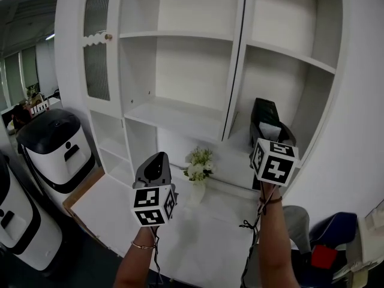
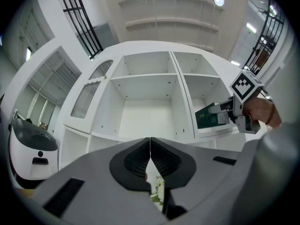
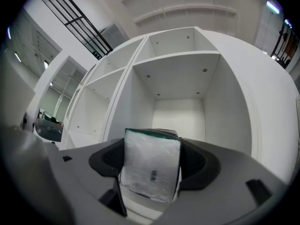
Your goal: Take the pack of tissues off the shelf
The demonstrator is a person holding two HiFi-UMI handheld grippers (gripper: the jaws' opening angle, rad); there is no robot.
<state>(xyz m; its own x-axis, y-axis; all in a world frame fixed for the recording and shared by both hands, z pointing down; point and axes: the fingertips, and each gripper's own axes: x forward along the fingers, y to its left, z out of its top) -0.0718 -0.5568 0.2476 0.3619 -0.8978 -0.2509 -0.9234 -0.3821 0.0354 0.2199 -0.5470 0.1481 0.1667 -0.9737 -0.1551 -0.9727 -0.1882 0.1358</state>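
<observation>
The right claw (image 3: 150,159) is clamped on the pack of tissues (image 3: 151,172) (white end facing back, green along the top), holding it at the mouth of the shelf's (image 3: 178,118) right-hand compartment. The left claw (image 2: 150,159), jaws pressed together and empty, hangs near the white flowers (image 1: 199,164) on the counter (image 1: 198,245).

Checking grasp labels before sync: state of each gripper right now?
Left gripper: jaws closed, nothing between them.
Right gripper: closed on the pack of tissues.
</observation>
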